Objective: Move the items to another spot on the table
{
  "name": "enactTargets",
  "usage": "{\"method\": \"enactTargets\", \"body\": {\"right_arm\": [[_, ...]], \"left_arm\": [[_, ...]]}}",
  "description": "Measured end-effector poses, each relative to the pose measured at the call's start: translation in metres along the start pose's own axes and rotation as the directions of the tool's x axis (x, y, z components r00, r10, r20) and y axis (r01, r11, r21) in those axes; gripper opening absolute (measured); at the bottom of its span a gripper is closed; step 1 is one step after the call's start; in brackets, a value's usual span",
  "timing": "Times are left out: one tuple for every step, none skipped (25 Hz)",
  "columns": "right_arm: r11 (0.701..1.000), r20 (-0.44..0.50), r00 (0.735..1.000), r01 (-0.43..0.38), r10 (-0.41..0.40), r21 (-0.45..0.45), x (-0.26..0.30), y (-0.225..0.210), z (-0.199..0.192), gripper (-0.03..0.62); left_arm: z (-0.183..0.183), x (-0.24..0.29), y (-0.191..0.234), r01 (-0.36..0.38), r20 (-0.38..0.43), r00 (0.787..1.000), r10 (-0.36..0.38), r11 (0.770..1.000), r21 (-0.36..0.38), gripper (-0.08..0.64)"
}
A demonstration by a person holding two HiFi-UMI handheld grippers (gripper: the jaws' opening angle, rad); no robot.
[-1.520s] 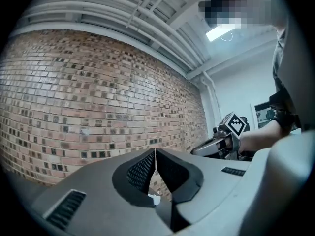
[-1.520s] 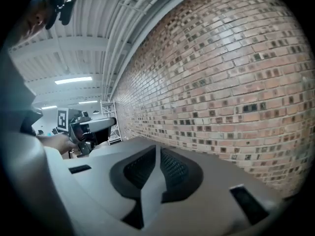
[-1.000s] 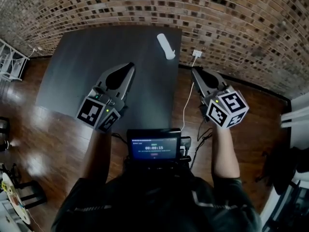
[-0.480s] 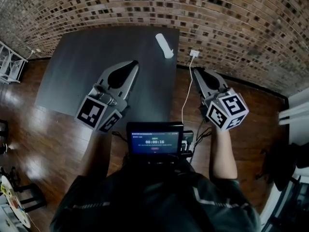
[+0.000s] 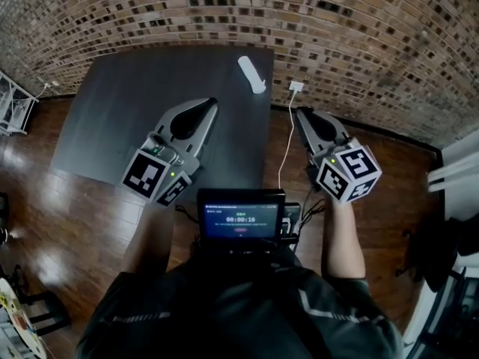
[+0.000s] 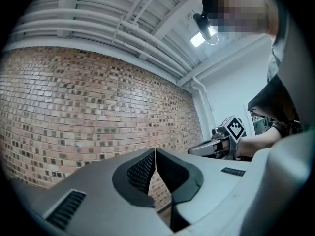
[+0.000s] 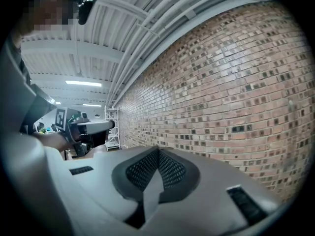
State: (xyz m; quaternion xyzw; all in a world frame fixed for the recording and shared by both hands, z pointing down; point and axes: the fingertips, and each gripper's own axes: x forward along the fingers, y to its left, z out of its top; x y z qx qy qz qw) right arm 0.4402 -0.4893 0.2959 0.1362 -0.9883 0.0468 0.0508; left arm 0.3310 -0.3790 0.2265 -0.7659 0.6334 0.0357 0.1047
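A white cylindrical item (image 5: pixel 251 74) lies on its side near the far right corner of the dark table (image 5: pixel 120 103). My left gripper (image 5: pixel 212 103) hovers over the table's right half, shut and empty, with its tips well short of the item. My right gripper (image 5: pixel 299 112) is off the table's right edge, above the floor, also shut with nothing in it. The left gripper view shows its jaws (image 6: pixel 155 151) pressed together against the brick wall, with the right gripper (image 6: pixel 224 139) off to the side. The right gripper view shows closed jaws (image 7: pixel 158 149) and the left gripper (image 7: pixel 83 127).
A brick wall (image 5: pixel 359 43) runs behind the table. A white plug and cable (image 5: pixel 297 87) trail down the wooden floor between table and right gripper. A screen (image 5: pixel 241 214) sits at the person's chest. White shelving (image 5: pixel 13 99) stands at the far left.
Both grippers have drifted slightly forward toward the wall, the left one a little to the right over the table. Both stay shut. The white item has not moved on the table.
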Motion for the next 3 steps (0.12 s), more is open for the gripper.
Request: {"method": "enactTargets", "body": {"right_arm": [[1.000,0.001,1.000,0.000,0.000,0.000,-0.0006,0.0015,0.0004,0.002],[1.000,0.001,1.000,0.000,0.000,-0.001,-0.0013,0.0029,0.0011,0.002],[1.000,0.002,1.000,-0.001,0.001,-0.002,-0.0020,0.0044,0.0018,0.002]], "left_arm": [[-0.0006,-0.0014,-0.0008,0.000,0.002,1.000,0.000,1.000,-0.004,0.000],[-0.0013,-0.0028,-0.0016,-0.001,0.005,1.000,0.001,1.000,-0.009,0.000],[-0.0020,-0.0043,-0.0024,-0.001,0.007,1.000,0.001,1.000,-0.015,0.000]]}}
